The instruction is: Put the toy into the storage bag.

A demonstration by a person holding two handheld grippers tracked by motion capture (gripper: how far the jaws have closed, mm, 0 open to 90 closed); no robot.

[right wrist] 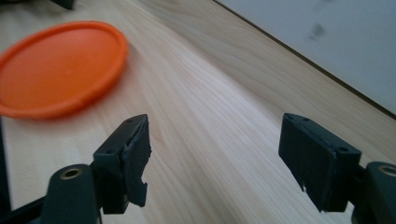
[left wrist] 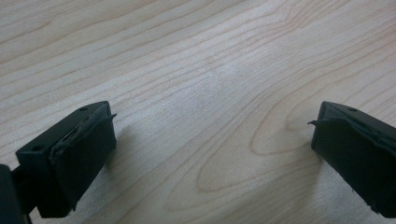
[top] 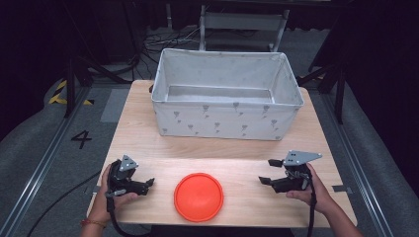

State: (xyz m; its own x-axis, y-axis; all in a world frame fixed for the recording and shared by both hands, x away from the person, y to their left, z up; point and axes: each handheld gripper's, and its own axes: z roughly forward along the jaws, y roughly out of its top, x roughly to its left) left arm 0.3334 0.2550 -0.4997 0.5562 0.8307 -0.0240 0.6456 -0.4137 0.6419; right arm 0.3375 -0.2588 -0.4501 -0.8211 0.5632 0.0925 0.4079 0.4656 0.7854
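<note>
Only readable mark: a black "4" [top: 81, 139] on the grey floor [top: 44, 148] left of the table, high view. Yellow-black hazard striping [top: 62, 92] on the floor farther back on the left, no wording on it. Fabric bin [top: 227, 123] has a small grey repeat print, no letters.

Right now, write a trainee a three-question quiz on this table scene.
1. True or false: the orange disc lies inside the fabric bin.
2. Which is nothing held by: A) the left hand-held gripper alone, B) the right hand-held gripper alone, C) both?
3. Fill in: the disc lies flat on the ____, between the two grippers.

Key: 1 false, it lies in front of the bin; 2 C, both stand open over bare wood; 3 table.
</note>
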